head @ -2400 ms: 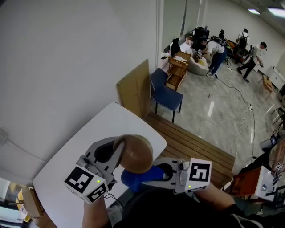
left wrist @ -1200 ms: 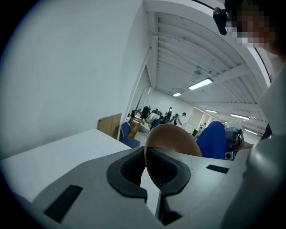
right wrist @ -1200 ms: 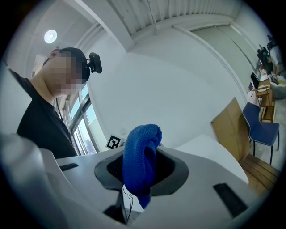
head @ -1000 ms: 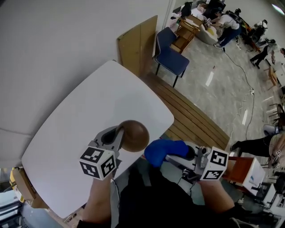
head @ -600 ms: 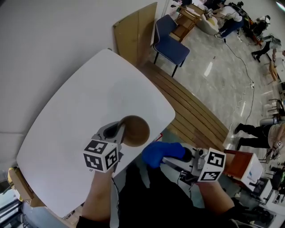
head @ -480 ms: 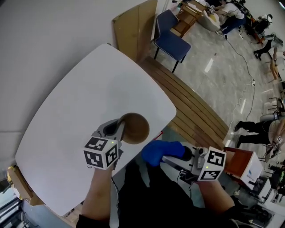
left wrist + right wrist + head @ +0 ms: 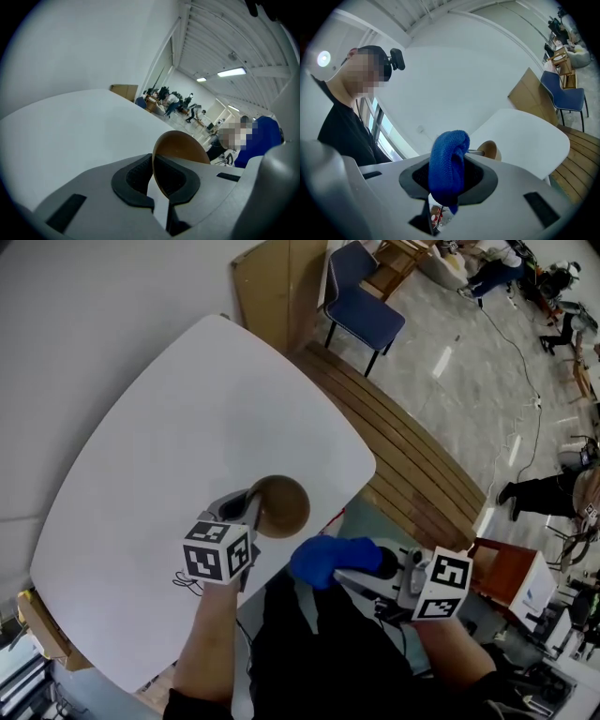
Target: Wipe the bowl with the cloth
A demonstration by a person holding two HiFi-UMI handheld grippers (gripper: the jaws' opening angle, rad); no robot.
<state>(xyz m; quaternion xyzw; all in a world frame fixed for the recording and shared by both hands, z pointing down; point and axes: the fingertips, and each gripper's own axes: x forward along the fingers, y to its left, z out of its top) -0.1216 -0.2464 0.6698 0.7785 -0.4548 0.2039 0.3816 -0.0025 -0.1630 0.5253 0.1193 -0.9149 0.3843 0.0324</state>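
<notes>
The left gripper point(image 7: 251, 510) has a shell of light grey moulded plastic with smooth, rounded shapes, and each of its two jaws carries a black textured rubber pad point(image 7: 135, 176). At its rear end sits a white cube with black square markers point(image 7: 218, 554), and a thin black cable point(image 7: 190, 581) curls just beside that cube. The right gripper point(image 7: 364, 563) is built the same way, with a grey shell, black pads and its own white marker cube point(image 7: 440, 583). The person wears a black top point(image 7: 328, 662), and a small black camera point(image 7: 397, 59) is fixed on the head.
</notes>
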